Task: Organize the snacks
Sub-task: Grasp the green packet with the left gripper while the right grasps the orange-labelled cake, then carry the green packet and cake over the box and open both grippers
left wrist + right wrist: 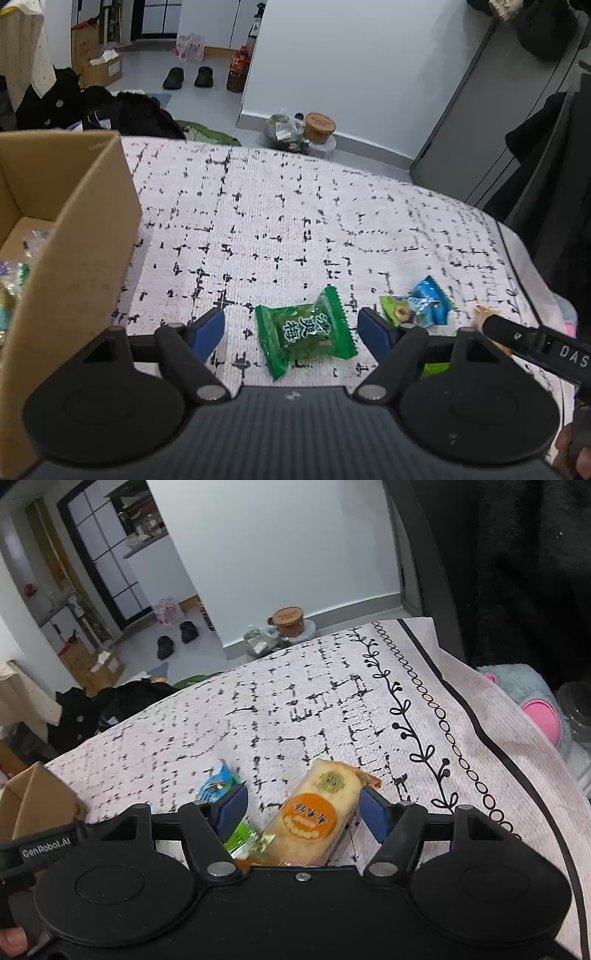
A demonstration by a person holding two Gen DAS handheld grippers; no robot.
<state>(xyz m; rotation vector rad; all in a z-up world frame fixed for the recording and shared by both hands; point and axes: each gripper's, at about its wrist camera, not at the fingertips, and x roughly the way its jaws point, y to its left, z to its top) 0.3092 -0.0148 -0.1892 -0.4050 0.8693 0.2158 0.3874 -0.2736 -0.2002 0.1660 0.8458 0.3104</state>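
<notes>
Green candy packet [306, 332]: flat on the patterned cloth [295, 229], between the left tool's [291, 328] parted blue pads, untouched. Blue packet [430, 301] just to its right. Cardboard box [74, 236] at left. Orange-labelled biscuit pack [314, 812]: between the right tool's [303, 810] pads; contact cannot be told.

Black left claw [291, 328] with blue pads, round hubs, right claw [303, 812] alike

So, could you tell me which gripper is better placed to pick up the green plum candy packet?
Left, I'd say. The left gripper already straddles the green plum candy packet, open pads on either side. The right gripper is busy around the orange-labelled cracker packet.
</notes>
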